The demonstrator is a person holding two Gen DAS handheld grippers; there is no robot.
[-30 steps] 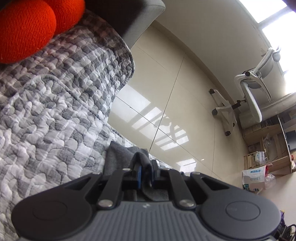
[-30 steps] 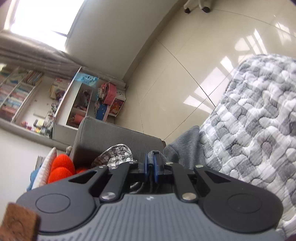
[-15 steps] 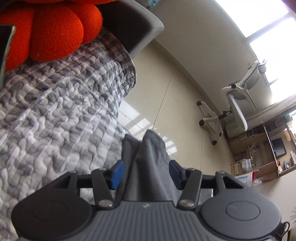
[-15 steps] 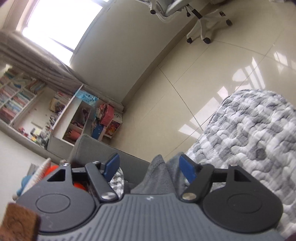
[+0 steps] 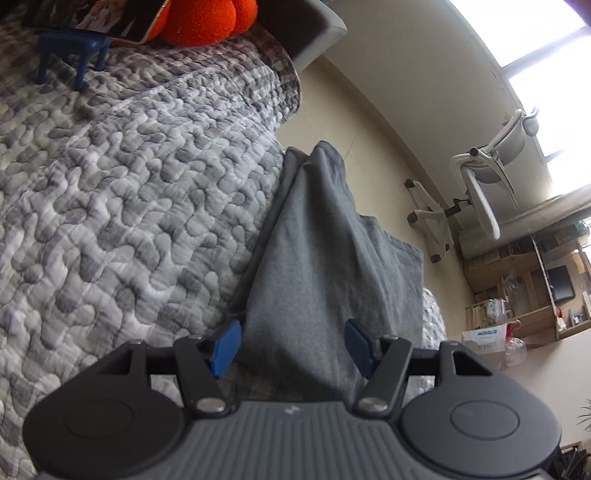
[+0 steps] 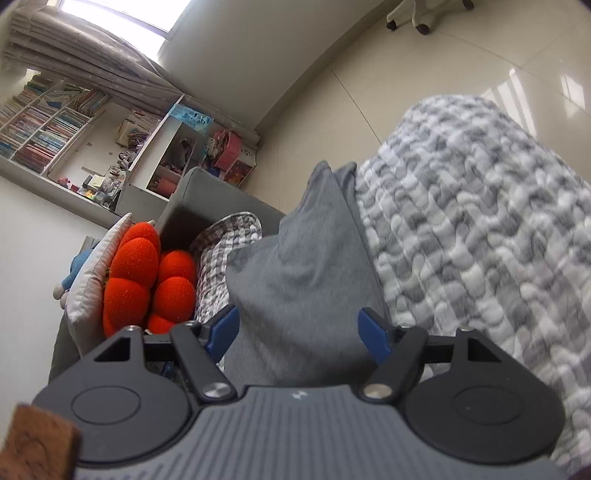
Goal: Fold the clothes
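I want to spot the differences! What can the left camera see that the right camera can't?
Only the left wrist view shows the phone propped on a small blue stand, and the whole white office chair beside a desk. Only the right wrist view shows the bookshelves, the white cushion and a pink basket. Both show the grey garment lying on the grey-and-white quilt, the orange pillow, the grey sofa arm and open blue fingers.
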